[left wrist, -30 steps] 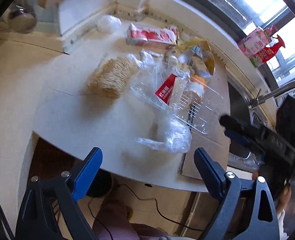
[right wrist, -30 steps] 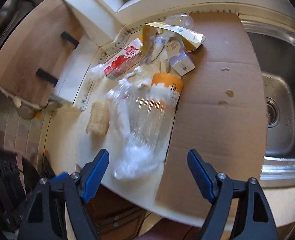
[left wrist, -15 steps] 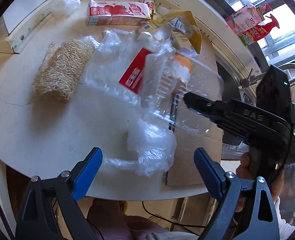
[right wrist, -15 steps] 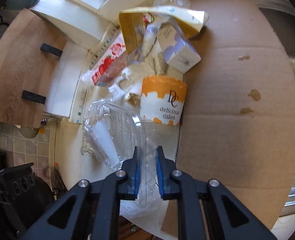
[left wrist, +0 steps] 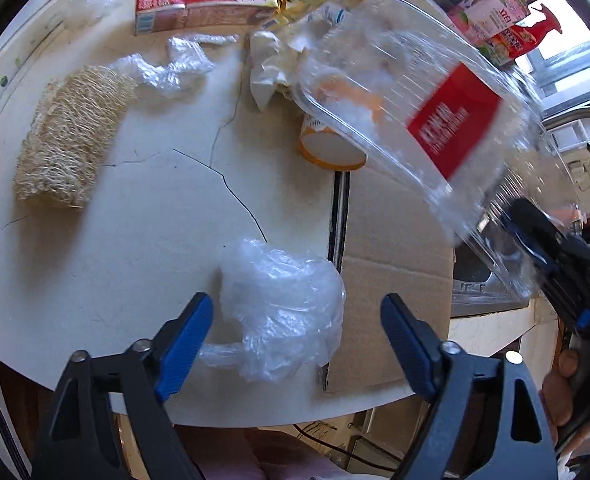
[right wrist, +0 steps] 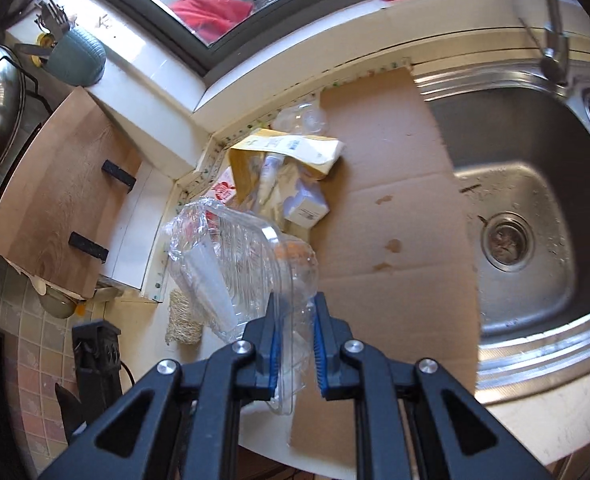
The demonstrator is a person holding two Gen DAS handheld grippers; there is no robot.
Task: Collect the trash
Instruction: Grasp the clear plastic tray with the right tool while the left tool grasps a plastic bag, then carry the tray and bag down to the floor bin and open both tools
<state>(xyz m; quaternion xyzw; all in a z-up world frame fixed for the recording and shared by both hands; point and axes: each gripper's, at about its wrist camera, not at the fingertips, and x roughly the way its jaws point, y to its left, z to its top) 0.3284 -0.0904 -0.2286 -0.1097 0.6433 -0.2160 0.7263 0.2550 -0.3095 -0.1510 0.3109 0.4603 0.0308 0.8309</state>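
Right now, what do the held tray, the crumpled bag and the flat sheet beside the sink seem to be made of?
Tray: clear stiff plastic, glossy, ribbed, with a red label.
Bag: thin clear plastic film, wrinkled and shiny.
Sheet: brown cardboard, matte, creased and stained.

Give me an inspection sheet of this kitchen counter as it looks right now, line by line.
Surface: cracked pale counter, flattened cardboard beside the sink.
Job's things: clear plastic container lifted off the counter; crumpled plastic bag; strawberry carton; orange cake cup.
Clutter: loofah, crumpled paper.
Grippers: right hand-held gripper shut on the container; left hand-held gripper open around the bag, jaws just been closing.
Cables: black cable under the counter edge.
Surroundings: window, faucet, cutting board.
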